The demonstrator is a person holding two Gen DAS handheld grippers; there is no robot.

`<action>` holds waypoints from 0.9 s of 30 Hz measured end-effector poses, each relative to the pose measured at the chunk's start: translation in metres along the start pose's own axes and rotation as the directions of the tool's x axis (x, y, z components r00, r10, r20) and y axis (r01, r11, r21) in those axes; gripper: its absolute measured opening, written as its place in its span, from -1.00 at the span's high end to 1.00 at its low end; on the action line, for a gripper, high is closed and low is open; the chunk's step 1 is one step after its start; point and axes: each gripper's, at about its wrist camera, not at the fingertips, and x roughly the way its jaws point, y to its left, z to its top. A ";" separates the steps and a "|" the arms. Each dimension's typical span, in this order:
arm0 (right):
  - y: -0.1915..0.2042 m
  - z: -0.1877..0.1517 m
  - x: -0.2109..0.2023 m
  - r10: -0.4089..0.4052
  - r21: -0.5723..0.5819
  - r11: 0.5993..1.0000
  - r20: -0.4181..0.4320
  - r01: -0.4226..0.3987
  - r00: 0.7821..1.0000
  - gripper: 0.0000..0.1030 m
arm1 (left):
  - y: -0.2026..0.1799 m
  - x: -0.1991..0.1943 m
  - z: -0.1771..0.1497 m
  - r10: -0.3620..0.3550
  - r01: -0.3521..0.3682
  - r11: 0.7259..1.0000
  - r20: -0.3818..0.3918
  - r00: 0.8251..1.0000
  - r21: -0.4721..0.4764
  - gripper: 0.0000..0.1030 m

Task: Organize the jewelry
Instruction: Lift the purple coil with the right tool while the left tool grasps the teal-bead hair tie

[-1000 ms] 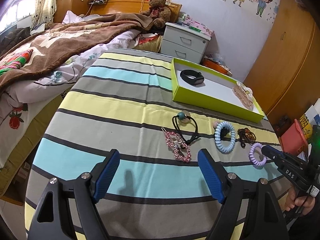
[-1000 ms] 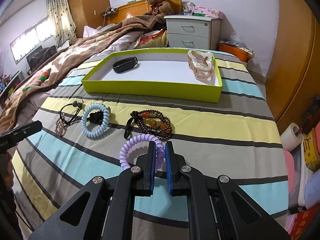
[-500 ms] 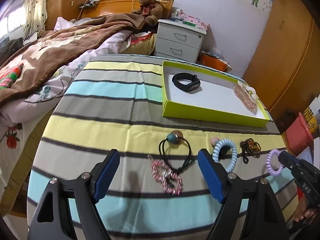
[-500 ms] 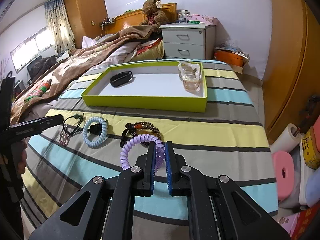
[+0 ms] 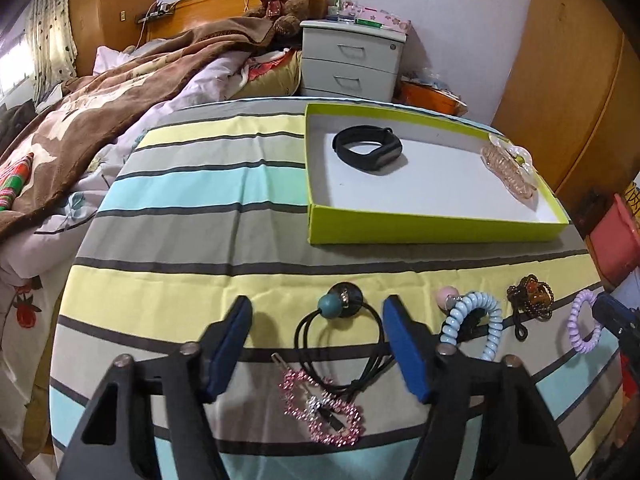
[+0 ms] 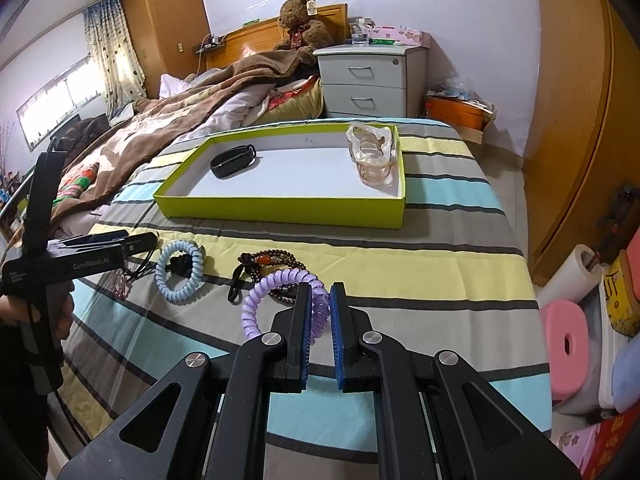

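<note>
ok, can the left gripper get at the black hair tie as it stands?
Probably yes. The left gripper has just been narrowing its jaws, which straddle the black hair tie without pressing it. Only the pink rhinestone clip overlaps the tie's near end and might get dragged along.

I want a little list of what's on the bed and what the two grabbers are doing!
tray: green tray on the striped sheet
in tray: black band, clear hair claw
outside tray: black hair tie, pink clip, blue coil tie, bead bracelet
left gripper: jaws just closing around black hair tie, not gripping
right gripper: shut on purple coil tie
</note>
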 end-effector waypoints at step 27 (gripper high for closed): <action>-0.002 0.001 0.005 0.004 0.004 1.000 -0.001 -0.004 1.000 0.82 | -0.007 -0.003 0.005 -0.019 0.019 1.000 0.017 1.000 0.002 0.73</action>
